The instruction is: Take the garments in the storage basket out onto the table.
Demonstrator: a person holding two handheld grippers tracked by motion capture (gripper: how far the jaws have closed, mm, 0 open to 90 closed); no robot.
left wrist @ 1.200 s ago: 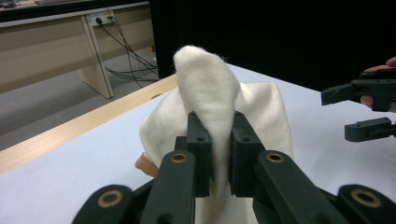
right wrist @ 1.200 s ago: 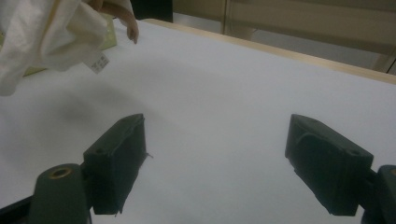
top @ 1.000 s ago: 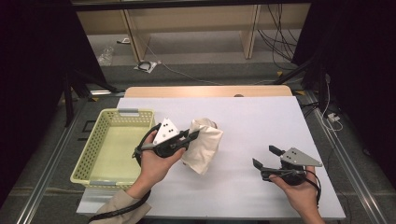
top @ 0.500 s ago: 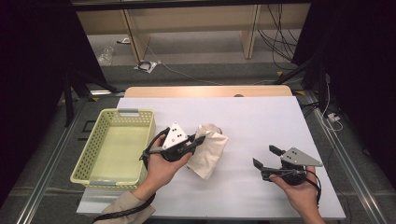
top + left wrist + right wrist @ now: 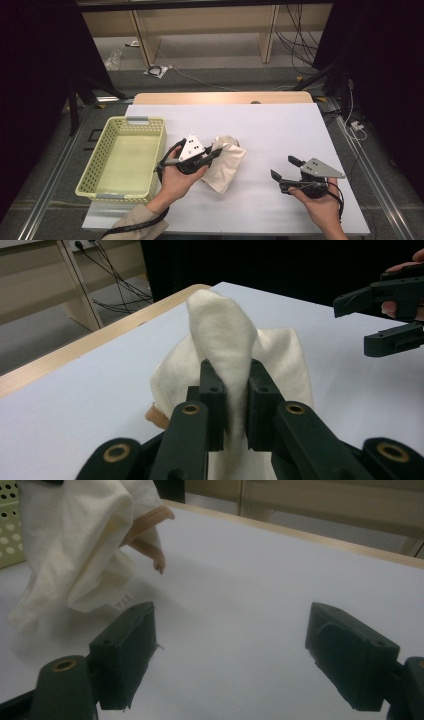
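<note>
Left gripper point(image 5: 235, 405) has its jaws pinching a fold of the cloth point(image 5: 226, 162), rest of it slumped mid-desk point(image 5: 280, 125). Right gripper point(image 5: 286, 174) hovers nearby, jaws spread, empty. Basket point(image 5: 145, 121) holds nothing, so probably early days.

The high view looks forward and down on you from above your side of the counter point(image 5: 280, 130), far enough back to take in the whole white top, the basket point(image 5: 125, 155) at its left and the floor beyond. Your left gripper point(image 5: 235, 390) carries a camera sitting low and very close behind its jaws, facing across the counter toward your right gripper point(image 5: 387, 315). Your right gripper point(image 5: 230, 650) carries another, just above the surface, facing the far wooden edge. All three views share the cream cloth point(image 5: 225, 162) near the counter's middle.
</note>
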